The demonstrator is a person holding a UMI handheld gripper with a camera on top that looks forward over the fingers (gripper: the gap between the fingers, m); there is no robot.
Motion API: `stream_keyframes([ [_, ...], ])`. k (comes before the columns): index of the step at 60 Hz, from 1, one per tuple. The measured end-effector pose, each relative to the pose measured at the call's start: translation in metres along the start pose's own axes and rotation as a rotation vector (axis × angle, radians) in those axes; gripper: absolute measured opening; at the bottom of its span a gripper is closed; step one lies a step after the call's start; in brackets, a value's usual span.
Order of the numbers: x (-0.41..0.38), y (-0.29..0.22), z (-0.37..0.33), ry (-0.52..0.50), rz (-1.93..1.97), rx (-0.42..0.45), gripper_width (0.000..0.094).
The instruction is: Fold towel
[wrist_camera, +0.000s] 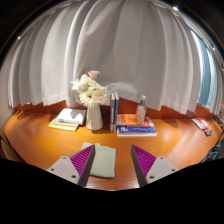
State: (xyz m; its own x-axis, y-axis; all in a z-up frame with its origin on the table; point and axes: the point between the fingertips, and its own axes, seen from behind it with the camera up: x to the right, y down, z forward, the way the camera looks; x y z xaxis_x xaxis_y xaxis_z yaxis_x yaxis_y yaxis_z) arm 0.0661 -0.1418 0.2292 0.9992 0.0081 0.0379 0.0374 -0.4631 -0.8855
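The gripper (111, 160) hangs low over a wooden table (170, 140) with its fingers spread apart and grasping nothing, and the towel (103, 161), a pale folded-looking cloth, lies on the near part of the table between them, slightly toward the left finger. The likely trouble is a pinch that catches only the top layer or misses the edge, so the cloth drags or bunches instead of folding cleanly. Farther back stand a vase of flowers (92, 100), an open book (68, 119) to its left, a stack of books (134, 125) to its right, and pale curtains (130, 50) behind.
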Motion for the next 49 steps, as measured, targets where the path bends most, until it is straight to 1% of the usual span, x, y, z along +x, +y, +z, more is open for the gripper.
stream_keyframes([
  [4, 0.001, -0.012, -0.015, -0.014, 0.005, 0.020, 0.0704],
  [12, 0.003, -0.018, -0.044, -0.025, 0.003, 0.048, 0.0708],
  [24, 0.004, -0.005, -0.070, -0.034, -0.027, 0.034, 0.0707],
  [37, 0.004, 0.005, -0.081, -0.048, -0.012, 0.034, 0.0707],
  [49, -0.001, 0.004, -0.081, -0.069, 0.004, 0.043, 0.0707],
])
